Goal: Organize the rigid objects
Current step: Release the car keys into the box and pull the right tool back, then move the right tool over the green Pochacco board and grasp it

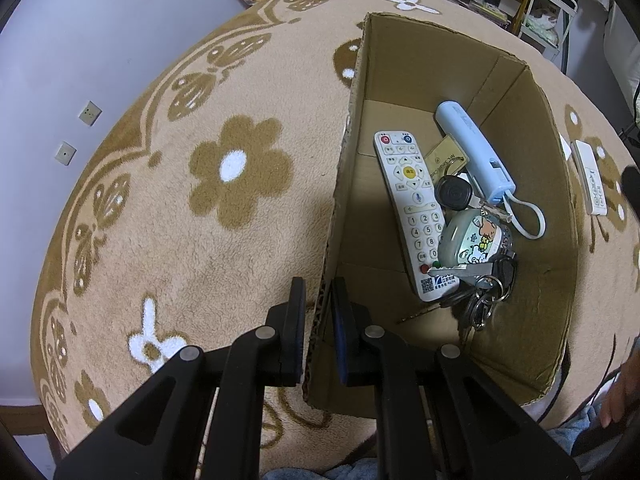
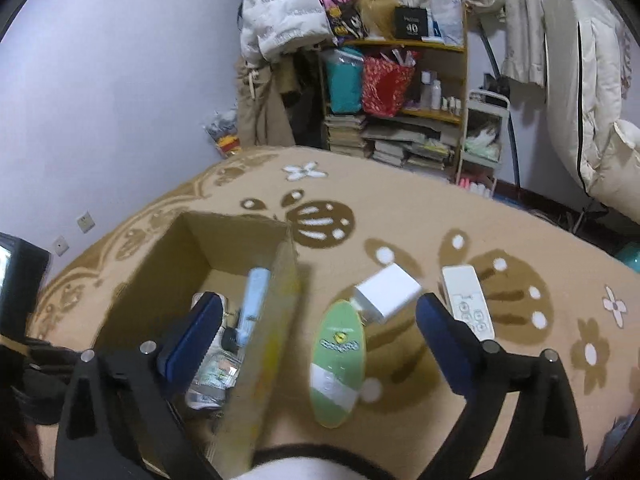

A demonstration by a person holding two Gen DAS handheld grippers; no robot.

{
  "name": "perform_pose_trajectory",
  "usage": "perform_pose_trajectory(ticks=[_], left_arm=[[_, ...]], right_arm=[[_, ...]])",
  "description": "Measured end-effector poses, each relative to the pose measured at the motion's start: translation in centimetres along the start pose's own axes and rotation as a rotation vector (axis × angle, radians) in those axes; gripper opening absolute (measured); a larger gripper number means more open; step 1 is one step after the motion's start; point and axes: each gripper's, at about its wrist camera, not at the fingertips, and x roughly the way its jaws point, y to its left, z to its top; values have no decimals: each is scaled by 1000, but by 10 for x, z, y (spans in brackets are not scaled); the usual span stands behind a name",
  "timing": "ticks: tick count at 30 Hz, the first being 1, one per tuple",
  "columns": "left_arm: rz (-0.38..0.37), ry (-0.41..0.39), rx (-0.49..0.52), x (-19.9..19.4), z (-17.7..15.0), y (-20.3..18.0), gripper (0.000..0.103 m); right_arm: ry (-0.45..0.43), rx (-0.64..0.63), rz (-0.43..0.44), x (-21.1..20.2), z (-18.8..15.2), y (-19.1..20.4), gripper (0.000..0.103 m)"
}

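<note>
An open cardboard box (image 1: pixel 352 92) stands on the flowered blanket. Inside lie a white remote (image 1: pixel 414 208), a light blue power bank (image 1: pixel 474 152), a cartoon-printed case (image 1: pixel 474 240), a black key fob (image 1: pixel 454 194) and a bunch of keys (image 1: pixel 486 284). My left gripper (image 1: pixel 318 308) is shut on the box's near left wall. My right gripper (image 2: pixel 318 320) is open above the box's right wall (image 2: pixel 280 300). Outside the box lie a green oval tag (image 2: pixel 338 360), a white charger cube (image 2: pixel 388 292) and a small white remote (image 2: pixel 468 300), which also shows in the left wrist view (image 1: pixel 590 178).
The beige flowered blanket (image 1: pixel 200 220) covers the whole surface. A shelf (image 2: pixel 400 92) with books and bags, and hanging clothes, stand behind it. A lilac wall (image 2: pixel 100 100) with sockets is at the left.
</note>
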Motion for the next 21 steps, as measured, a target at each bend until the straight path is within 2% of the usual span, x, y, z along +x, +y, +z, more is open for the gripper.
perform_pose_trajectory(ticks=[9, 11, 14, 21], left_arm=[[-5, 0, -6, 0, 0, 1, 13], [-5, 0, -5, -1, 0, 0, 13], [0, -1, -1, -1, 0, -1, 13], [0, -1, -1, -2, 0, 0, 13]], right_arm=[[119, 3, -7, 42, -27, -19, 103], [130, -18, -12, 47, -32, -19, 103], [139, 13, 35, 53, -34, -27, 103], [164, 9, 22, 63, -41, -31, 103]])
